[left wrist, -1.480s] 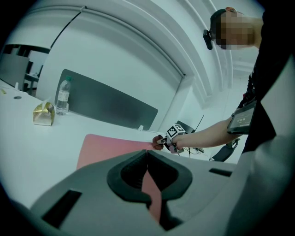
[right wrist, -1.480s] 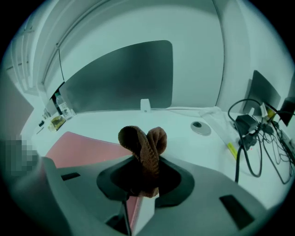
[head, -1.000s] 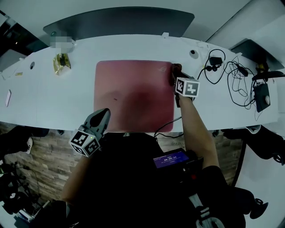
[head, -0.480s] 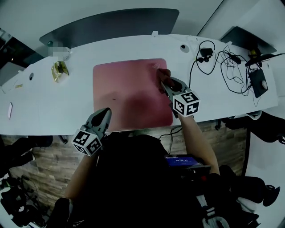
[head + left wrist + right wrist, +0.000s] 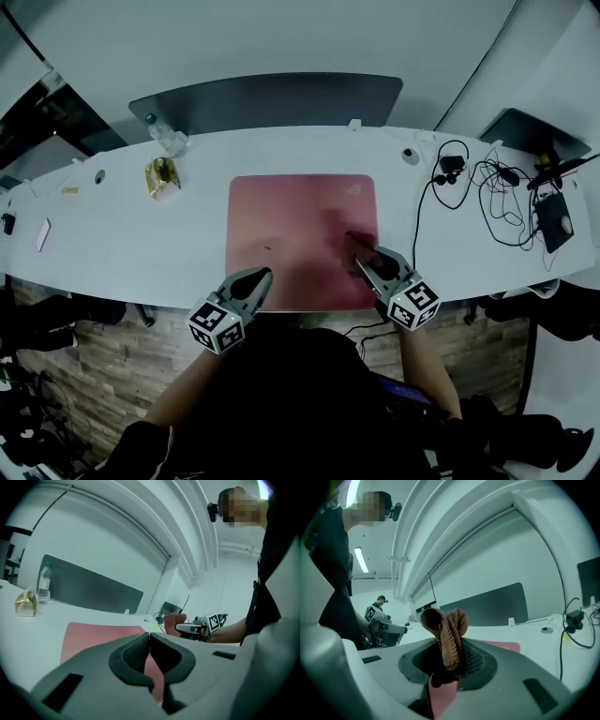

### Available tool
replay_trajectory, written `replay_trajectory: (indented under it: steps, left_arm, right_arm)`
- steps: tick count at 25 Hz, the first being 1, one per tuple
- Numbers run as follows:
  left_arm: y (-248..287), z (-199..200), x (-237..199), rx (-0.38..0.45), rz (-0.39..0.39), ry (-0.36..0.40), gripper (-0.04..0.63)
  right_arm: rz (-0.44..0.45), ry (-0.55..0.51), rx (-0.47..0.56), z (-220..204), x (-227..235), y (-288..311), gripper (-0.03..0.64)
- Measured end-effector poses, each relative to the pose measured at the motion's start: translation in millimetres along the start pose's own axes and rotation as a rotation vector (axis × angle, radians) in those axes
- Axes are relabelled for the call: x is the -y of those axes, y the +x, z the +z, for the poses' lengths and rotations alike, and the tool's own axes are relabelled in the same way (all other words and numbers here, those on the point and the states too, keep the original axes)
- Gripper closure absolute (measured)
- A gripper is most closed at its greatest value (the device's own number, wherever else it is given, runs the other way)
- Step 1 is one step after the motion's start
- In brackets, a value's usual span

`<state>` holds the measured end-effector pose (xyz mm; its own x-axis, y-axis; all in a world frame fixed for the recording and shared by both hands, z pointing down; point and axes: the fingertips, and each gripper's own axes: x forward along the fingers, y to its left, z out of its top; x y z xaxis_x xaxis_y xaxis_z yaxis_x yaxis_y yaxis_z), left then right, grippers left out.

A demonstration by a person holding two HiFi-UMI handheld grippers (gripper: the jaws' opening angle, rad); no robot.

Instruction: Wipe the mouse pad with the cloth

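Pinching the cloth [image 5: 353,241] in my right gripper [image 5: 364,255], I held it over the mouse pad's [image 5: 281,234] right side. My left gripper's [image 5: 260,277] jaws were pressed together, empty. Cables [image 5: 487,187] lay right, a bottle [image 5: 170,141] and gold box [image 5: 161,175] left.

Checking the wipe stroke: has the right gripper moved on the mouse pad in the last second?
Yes. The right gripper, holding the cloth, has come from the far right corner of the mouse pad toward its near edge.
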<state>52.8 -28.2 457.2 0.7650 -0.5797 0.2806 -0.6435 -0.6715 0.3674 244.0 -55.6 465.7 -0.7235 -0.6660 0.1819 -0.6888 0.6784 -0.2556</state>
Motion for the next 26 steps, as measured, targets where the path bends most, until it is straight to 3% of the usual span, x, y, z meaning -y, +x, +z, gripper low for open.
replay_trajectory:
  steps: [26]
  left_arm:
    - [-10.6, -22.7, 12.3, -0.066, -0.018, 0.033, 0.586]
  right_arm:
    - [0.096, -0.009, 0.026, -18.8, -45.3, 6.5, 0.503]
